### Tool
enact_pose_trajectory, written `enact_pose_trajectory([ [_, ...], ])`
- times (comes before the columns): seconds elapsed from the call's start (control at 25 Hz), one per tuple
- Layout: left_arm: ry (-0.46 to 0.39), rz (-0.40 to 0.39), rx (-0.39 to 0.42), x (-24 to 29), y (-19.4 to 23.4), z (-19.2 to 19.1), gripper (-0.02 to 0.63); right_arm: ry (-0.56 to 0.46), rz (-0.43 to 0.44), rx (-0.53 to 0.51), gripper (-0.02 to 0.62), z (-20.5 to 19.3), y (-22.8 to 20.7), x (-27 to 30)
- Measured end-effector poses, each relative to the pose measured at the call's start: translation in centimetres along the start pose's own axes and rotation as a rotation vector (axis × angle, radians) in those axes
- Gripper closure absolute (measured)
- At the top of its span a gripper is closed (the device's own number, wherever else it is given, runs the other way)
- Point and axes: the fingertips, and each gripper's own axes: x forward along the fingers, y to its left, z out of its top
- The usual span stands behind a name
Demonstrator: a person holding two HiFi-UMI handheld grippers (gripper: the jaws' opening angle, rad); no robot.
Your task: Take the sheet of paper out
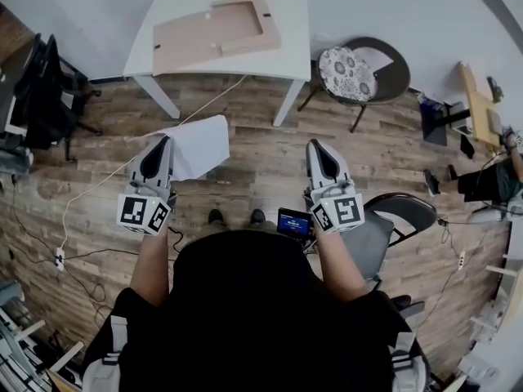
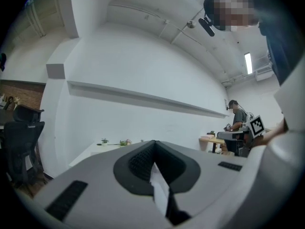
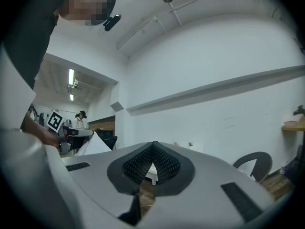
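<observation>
Wood floor before the white table (image 1: pixel 288 49); your left gripper (image 1: pixel 163 143) pinches the sheet of paper (image 1: pixel 201 142); hold it level; right gripper (image 1: pixel 318 145) closed, empty.

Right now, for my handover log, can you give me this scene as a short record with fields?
left gripper: shut on the sheet of paper, held out level above the wooden floor
sheet of paper: white, clear of the table, sticking out past the jaws
right gripper: shut, nothing between its jaws
table: white, ahead of the person; a flat pink cardboard case lies on it
task state: paper is out, carried by the left gripper
</observation>
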Motion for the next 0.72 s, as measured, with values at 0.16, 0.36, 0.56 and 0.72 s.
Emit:
enact_pose_trajectory([
  [0.16, -0.009, -0.035, -0.015, -0.2, 0.3, 0.0, 0.606, -0.001, -0.033, 0.018, 0.584, 0.0, 0.5, 0.2],
  [0.36, -0.015, -0.054, -0.009, -0.5, 0.6, 0.7, 0.606, 0.027, -0.026, -0.008, 0.584, -0.4, 1.8, 0.8],
  [0.56, -0.007, -0.061, -0.010, -1.3, 1.3, 0.7, 0.606, 0.033, -0.022, 0.004, 0.584, -1.0, 3.1, 1.3],
  [0.72, -0.003, -0.061, -0.032, -2.0, 1.7, 0.3, 0.606, 0.038, -0.019, 0.016, 0.584, -1.4, 3.7, 1.4],
])
